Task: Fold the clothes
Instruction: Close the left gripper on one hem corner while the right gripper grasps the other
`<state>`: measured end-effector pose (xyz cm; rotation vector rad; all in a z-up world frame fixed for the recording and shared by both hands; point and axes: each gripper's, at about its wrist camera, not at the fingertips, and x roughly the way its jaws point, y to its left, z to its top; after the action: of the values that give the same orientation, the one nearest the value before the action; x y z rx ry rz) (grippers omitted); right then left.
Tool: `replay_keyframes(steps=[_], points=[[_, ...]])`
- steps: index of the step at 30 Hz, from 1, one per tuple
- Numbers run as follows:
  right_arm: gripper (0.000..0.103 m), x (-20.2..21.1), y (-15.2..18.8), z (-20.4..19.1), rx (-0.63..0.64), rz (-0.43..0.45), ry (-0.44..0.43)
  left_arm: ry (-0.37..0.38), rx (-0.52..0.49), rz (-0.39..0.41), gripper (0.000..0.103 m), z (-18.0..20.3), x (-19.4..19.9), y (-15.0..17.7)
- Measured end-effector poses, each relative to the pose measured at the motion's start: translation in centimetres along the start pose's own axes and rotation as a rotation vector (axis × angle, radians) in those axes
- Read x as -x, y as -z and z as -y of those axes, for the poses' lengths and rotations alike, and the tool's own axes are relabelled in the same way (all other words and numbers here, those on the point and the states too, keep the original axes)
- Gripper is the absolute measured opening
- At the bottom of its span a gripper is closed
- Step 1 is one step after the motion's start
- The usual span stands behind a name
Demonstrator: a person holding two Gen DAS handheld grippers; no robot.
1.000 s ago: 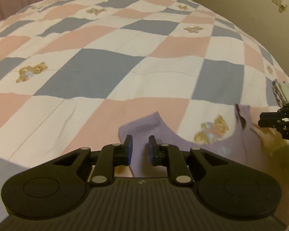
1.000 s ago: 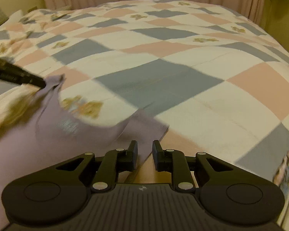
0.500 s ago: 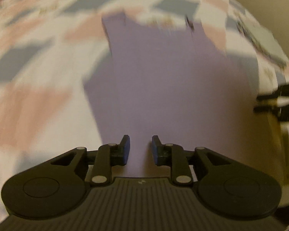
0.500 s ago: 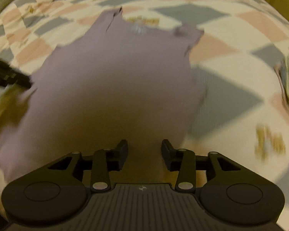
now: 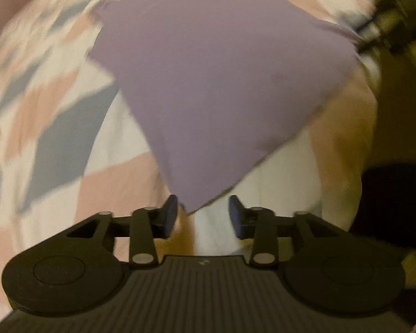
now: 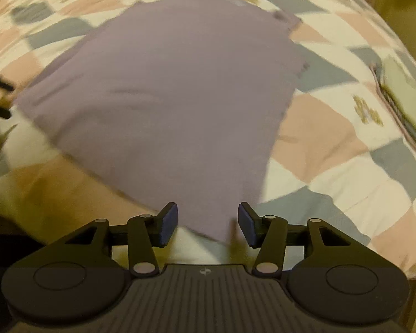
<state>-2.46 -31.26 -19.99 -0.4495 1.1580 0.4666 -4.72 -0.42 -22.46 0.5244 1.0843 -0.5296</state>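
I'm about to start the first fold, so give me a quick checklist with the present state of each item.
1. Shirt spread flat on the quilt: ok.
2. Left gripper open, nothing held: ok.
3. Right gripper open, nothing held: ok.
4. Near corner of the shirt within reach of each gripper: ok.
5. Wrinkles smoothed: cannot tell, pictures blurred.
6. Far straps lying flat: cannot tell.

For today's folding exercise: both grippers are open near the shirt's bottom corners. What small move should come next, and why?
Probably close the right gripper on the near corner of the shirt. The shirt lies spread flat on the quilt, that corner sits between the open jaws, and the left gripper is likewise open at its own corner, so a fold could start there.
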Motion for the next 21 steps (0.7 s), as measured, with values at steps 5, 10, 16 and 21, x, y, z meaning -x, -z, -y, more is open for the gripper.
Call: replay_keyframes(steps=[5, 10, 16, 21], points=[[0.061, 0.7, 0.0, -2.8, 0.087, 0.030, 0.001, -0.081, -0.277, 0.054, 0.053, 3.9, -0.9, 0.3], [0.062, -0.4, 0.6, -3.7, 0.155, 0.034, 0.000, -0.185, -0.452, 0.071, 0.055, 5.9, -4.1, 0.9], [0.062, -0.8, 1.4, -4.0, 0.181, 0.043, 0.014, -0.318, -0.641, 0.108, 0.070, 6.8, -6.7, 1.0], [0.067, -0.7, 1.4, -5.1, 0.256, 0.102, 0.049, -0.308, -0.587, 0.109, 0.025, 5.3, -6.0, -0.1]])
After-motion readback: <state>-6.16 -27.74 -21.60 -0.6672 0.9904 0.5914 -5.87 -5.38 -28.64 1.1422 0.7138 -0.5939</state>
